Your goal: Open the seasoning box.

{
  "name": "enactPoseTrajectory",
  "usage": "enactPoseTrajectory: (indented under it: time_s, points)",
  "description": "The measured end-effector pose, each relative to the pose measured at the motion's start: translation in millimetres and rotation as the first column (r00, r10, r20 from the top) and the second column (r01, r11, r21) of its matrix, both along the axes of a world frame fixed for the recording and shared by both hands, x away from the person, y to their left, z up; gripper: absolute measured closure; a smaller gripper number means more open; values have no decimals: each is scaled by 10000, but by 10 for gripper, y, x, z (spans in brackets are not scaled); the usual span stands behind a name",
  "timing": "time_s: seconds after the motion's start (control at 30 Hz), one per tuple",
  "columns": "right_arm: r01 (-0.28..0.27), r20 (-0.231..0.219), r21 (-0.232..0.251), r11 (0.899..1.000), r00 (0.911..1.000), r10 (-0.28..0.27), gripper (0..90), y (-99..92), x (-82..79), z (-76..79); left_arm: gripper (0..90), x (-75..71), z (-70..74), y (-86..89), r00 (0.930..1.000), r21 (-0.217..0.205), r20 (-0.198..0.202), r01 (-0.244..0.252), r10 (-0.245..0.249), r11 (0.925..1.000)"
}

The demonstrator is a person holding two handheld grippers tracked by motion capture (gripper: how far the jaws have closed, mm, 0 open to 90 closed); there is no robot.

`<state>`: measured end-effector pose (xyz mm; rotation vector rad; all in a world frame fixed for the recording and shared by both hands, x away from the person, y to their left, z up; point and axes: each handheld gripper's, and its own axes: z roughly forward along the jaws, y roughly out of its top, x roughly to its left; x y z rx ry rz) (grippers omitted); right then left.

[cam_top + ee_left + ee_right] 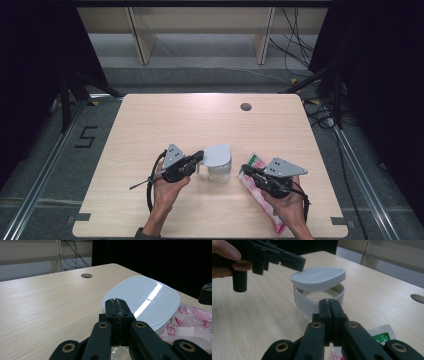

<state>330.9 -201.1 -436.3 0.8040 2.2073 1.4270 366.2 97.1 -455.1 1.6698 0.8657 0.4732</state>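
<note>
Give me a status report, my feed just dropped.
Left tool shut on the white lid, tilting it up off the clear container. Right tool shut, empty, above the snack packet. Nothing in the way.

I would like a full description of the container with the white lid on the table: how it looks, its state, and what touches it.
The container is a small clear jar with a white collar, standing upright near the middle of the wooden table. Its white rounded-square lid, smooth, plastic-looking and faintly embossed, is tilted up off the collar, so the jar is partly open. The left gripper, shut, touches the lid's edge; whether it pinches it cannot be told. A printed packet lies beside the jar.
</note>
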Motion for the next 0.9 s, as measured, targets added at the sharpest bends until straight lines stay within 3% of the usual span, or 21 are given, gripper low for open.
enactPoseTrajectory:
  time_s: [0.03,0.13,0.27,0.3,0.33,0.4,0.5,0.57,0.63,0.73,0.77,0.9]
  points:
    - [-80,354,-135,9999,9993,85,900,12,36,-2,889,0,0,0,10000,-21,-3,12,-12,10000]
    - [6,49,-248,9997,10000,-4,900,78,81,-19,889,1,-1,3,10000,2,7,14,-14,10000]
    - [-92,136,-514,9986,9999,99,900,146,148,-44,889,1,-2,3,10000,5,9,9,-9,10000]
    - [-76,-138,-539,9985,9999,68,900,168,143,-47,889,-4,-5,-3,9999,-103,-90,-51,50,9999]
    - [-66,99,-608,9981,9999,72,900,179,162,-54,889,-4,-6,-2,9999,-116,-98,-59,58,9999]
    - [-72,-59,-627,9980,10000,69,900,192,172,-52,889,-3,-9,1,9999,-108,-100,-120,119,9999]
    - [-151,71,-620,9980,9999,156,900,219,206,-57,889,13,-16,14,10000,-102,10,20,-20,9999]
    - [-221,-152,-672,9975,9997,211,900,240,210,-56,889,13,-17,13,10000,-109,13,13,-13,9999]
    - [-180,-54,-750,9970,9998,176,900,247,226,-54,889,13,-17,13,10000,-100,18,19,-19,9999]
    - [-205,-245,-682,9975,9995,189,900,281,230,-46,889,13,-18,16,10000,-106,17,35,-35,9999]
    - [-259,-84,-687,9973,9996,253,900,287,245,-49,889,13,-18,16,10000,-108,16,40,-40,9999]
    - [-205,-332,-708,9973,9993,182,900,310,271,-73,889,21,-22,24,9999,-91,77,114,-113,9999]
